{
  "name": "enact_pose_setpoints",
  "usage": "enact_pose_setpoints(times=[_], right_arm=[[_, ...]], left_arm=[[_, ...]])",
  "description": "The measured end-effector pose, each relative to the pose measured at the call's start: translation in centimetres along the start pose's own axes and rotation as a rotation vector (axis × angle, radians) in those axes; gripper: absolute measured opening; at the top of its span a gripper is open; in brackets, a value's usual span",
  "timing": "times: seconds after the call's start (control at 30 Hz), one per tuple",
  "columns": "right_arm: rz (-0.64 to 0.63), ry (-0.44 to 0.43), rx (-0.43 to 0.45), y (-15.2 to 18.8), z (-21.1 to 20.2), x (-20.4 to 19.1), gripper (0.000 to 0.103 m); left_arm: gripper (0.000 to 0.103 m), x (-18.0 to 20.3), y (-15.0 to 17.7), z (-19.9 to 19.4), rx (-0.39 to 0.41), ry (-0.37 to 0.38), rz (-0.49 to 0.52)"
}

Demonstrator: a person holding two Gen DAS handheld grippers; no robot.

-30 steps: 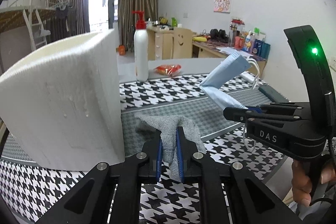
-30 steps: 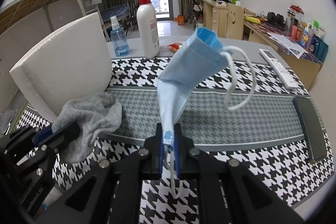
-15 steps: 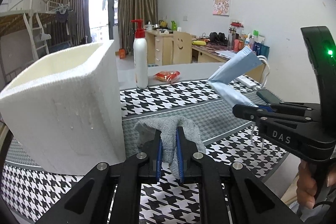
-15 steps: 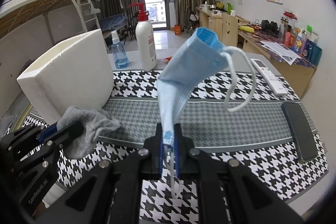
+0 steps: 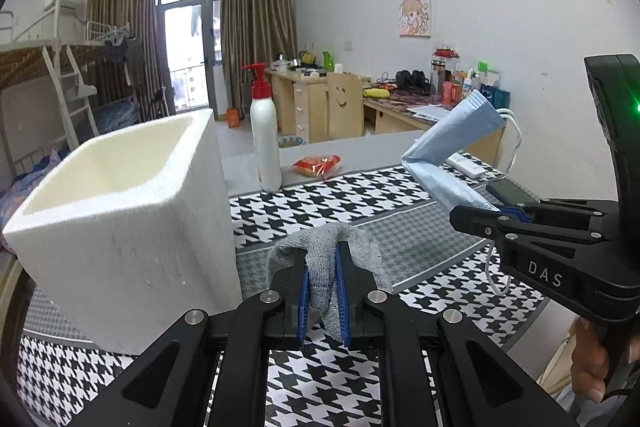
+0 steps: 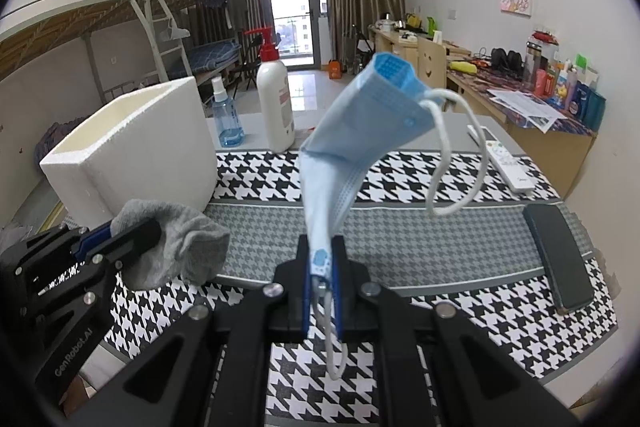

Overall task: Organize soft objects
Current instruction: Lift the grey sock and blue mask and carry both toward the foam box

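My left gripper (image 5: 322, 259) is shut on a grey sock (image 5: 320, 275) and holds it above the table, just right of a white foam box (image 5: 120, 211) whose open top shows. The sock (image 6: 180, 243) and left gripper (image 6: 136, 233) also show in the right wrist view. My right gripper (image 6: 320, 251) is shut on a folded blue face mask (image 6: 352, 139) that sticks up above the table, its white ear loops dangling. In the left wrist view the mask (image 5: 448, 151) and right gripper (image 5: 476, 213) are at the right. The foam box (image 6: 136, 155) stands at the left.
The table has a houndstooth cloth (image 6: 400, 187). A white pump bottle (image 6: 276, 107) and a blue spray bottle (image 6: 226, 119) stand behind the box. A red snack packet (image 5: 318, 163), a white remote (image 6: 504, 163) and a black phone (image 6: 560, 259) lie to the right.
Both grippers have risen with the sock and the mask still held. The foam box's open top has come into view.
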State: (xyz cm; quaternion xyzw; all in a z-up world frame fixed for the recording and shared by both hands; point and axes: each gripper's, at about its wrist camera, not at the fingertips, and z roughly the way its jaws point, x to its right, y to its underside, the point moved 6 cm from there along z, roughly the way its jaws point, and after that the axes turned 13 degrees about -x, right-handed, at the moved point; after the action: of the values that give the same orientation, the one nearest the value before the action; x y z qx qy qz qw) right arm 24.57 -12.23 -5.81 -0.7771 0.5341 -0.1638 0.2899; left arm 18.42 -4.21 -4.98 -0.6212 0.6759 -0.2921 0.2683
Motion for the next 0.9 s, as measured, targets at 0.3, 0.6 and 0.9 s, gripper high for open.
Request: enact_pose_setpoints(times=[0.3, 0.6, 0.9], right_arm=[[0.004, 0.007, 0.024, -0.3, -0.7, 0.3, 0.011], [0.013, 0.013, 0.042, -0.4, -1.5, 0.5, 0.011], [0.012, 0.01, 0.069, -1.1, -2.2, 0.5, 0.011]], left_arm=[[0.013, 0.2, -0.6, -0.7, 0.024, 0.002, 0.016], [0.013, 0.0, -0.9, -1.3, 0.041, 0.009, 0.016], [0.013, -0.2, -2.2, -2.5, 0.074, 0.018, 0.02]])
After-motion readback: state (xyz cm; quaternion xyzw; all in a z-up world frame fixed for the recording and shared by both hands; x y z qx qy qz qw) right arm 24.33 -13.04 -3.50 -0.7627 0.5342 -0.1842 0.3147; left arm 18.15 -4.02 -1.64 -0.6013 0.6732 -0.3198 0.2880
